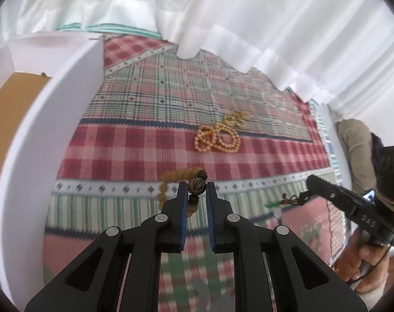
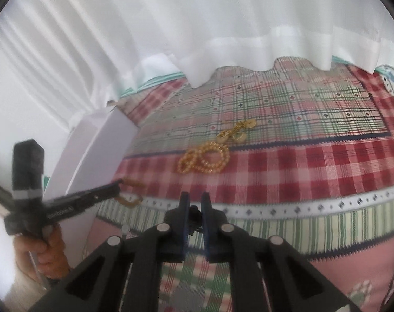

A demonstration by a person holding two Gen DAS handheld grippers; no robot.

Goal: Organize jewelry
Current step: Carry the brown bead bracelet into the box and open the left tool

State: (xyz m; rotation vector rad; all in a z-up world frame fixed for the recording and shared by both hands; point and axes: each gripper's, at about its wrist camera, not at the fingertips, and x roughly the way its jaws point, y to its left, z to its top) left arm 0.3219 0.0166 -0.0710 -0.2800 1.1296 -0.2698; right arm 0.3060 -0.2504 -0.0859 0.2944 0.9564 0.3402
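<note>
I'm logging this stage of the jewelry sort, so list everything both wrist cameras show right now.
Wooden bead bracelet: one, tan with dark carved beads, clamped in left gripper.
Dark small jewelry piece: one, blackish, pinched in right gripper; type unclear.
Gold bead chain: one, coiled on red check.
Gold link piece: one, just beyond the chain.
White box: one, left of cloth.
Plaid cloth: one, red, green, pink.
White curtain: behind.
Left gripper: black, blue pads.
Right gripper: same.

Amber bead bracelet (image 1: 170,182) w/ carved dark bead, gold bead necklace (image 1: 217,139) coiled on plaid cloth, small dark trinket (image 2: 194,214).
</note>
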